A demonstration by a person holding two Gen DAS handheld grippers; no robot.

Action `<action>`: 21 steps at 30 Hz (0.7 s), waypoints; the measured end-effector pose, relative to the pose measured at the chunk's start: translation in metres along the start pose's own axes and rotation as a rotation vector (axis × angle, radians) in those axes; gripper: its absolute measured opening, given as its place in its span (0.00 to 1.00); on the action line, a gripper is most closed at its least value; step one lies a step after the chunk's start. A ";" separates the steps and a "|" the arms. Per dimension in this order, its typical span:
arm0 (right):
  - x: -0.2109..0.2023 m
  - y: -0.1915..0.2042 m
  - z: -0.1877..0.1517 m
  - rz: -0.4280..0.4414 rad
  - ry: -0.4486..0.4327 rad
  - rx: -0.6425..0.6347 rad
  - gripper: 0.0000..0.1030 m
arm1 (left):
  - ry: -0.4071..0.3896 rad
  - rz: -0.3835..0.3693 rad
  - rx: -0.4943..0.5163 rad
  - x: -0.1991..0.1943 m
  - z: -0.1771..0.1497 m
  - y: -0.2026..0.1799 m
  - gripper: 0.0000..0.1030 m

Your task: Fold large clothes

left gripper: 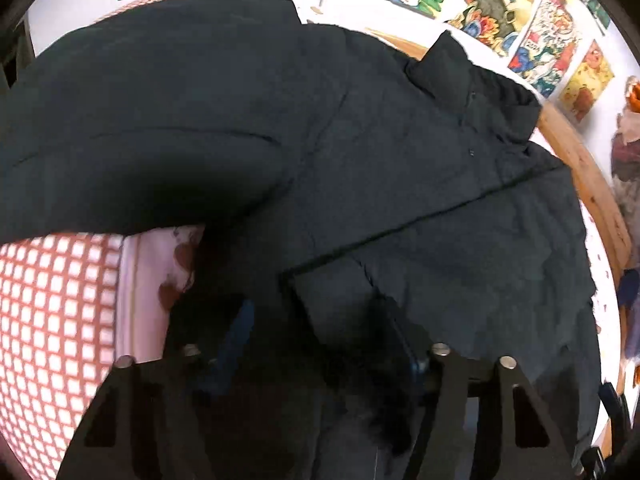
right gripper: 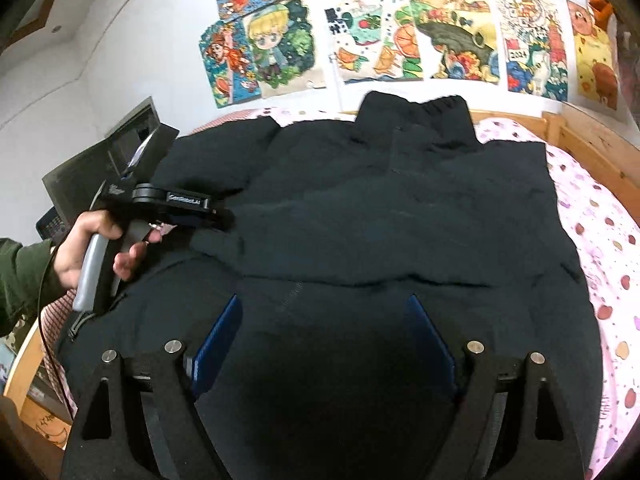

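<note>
Black puffer jacket (right gripper: 380, 216); pink bedsheet (right gripper: 600, 240) with heart print; red-and-white checked blanket (left gripper: 52, 312); blue gripper pads (right gripper: 218, 344); colourful cartoon posters (right gripper: 376, 44).

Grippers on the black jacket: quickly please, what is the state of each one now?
Left gripper: jaws apart, jacket fabric lies between the fingers; a grip cannot be told.
Right gripper: open, holding nothing, over the jacket.
</note>
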State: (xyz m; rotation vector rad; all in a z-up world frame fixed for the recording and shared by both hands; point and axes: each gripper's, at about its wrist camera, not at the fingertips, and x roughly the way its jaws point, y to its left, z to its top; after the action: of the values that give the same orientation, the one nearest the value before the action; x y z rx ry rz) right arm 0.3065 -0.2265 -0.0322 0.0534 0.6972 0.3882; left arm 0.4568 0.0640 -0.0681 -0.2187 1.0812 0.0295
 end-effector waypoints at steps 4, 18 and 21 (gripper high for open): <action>0.003 -0.017 -0.001 -0.029 0.014 0.016 0.78 | -0.065 0.069 0.003 -0.002 0.003 -0.013 0.12; 0.081 -0.063 0.090 -0.214 0.006 -0.006 0.78 | -0.382 0.438 0.325 -0.044 0.028 -0.070 0.05; 0.123 -0.055 0.100 -0.276 0.080 -0.100 0.78 | -0.302 0.458 0.304 -0.016 0.033 -0.055 0.05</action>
State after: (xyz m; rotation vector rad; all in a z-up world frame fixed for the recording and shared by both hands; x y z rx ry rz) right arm 0.4743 -0.2248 -0.0406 -0.1523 0.7516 0.1600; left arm 0.4855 0.0179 -0.0307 0.3029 0.8024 0.2979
